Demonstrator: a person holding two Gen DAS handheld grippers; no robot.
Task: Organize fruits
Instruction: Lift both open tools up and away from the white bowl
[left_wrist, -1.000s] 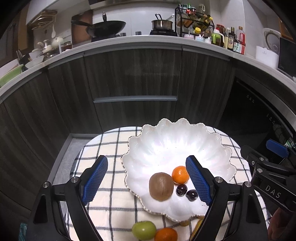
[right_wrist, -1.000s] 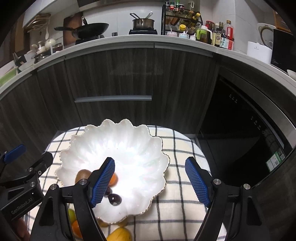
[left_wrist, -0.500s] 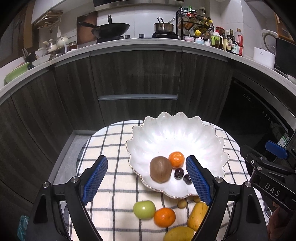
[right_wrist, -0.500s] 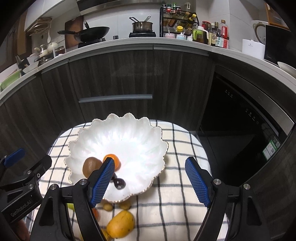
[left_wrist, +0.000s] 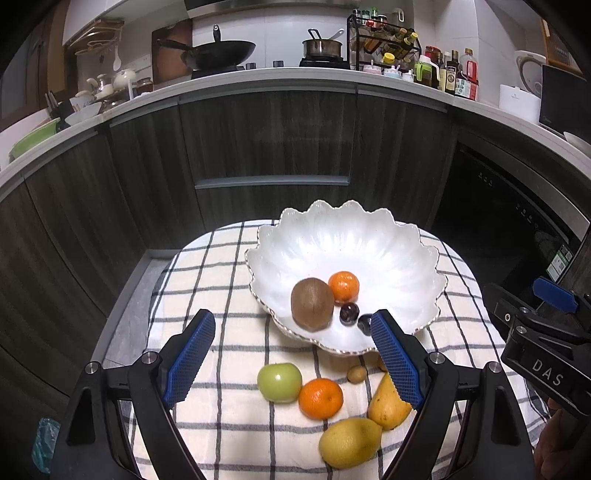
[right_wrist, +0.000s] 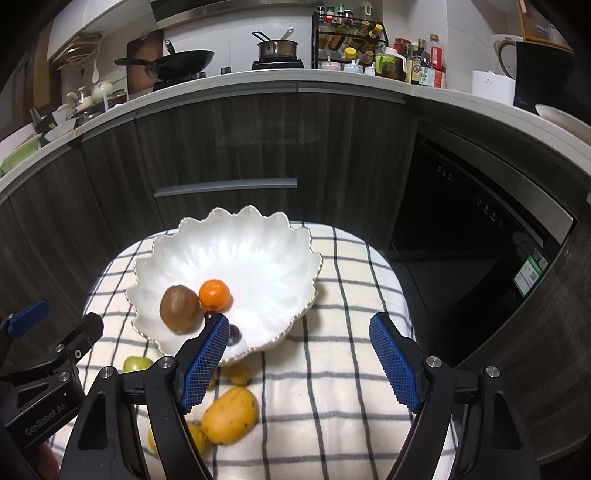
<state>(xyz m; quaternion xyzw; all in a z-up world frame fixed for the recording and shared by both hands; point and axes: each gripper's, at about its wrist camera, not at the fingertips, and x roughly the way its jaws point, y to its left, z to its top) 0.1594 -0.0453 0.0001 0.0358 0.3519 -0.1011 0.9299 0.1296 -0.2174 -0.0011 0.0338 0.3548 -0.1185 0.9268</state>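
A small bench (left_wrist: 207, 295) covered with a checked cloth (left_wrist: 229, 280) stands in front of dark kitchen cabinets (left_wrist: 273, 147). On the cloth sits a white scalloped bowl (left_wrist: 354, 240). Inside the bowl, near its front edge, lie a brown kiwi (left_wrist: 312, 303), an orange (left_wrist: 344, 286) touching the kiwi, and two dark cherries (left_wrist: 349, 314) just beside them.

More fruit lies on the cloth in front of the bowl: a green apple (left_wrist: 279, 381), a second orange (left_wrist: 320, 398) touching the apple, a small brown fruit (left_wrist: 357, 373), a yellow mango (left_wrist: 388, 404) and a lemon (left_wrist: 350, 441) touching the mango.

The left gripper (left_wrist: 293, 360) hangs above this loose fruit, its blue fingers (left_wrist: 190, 356) wide apart and holding nothing. The right gripper (right_wrist: 301, 358) hangs over the cloth to the right of the bowl, its fingers (right_wrist: 391, 360) also wide apart and empty. In the right view the mango (right_wrist: 229, 415) lies just beside the right gripper's left finger, and the apple (right_wrist: 136, 363) is partly hidden behind the gripper.
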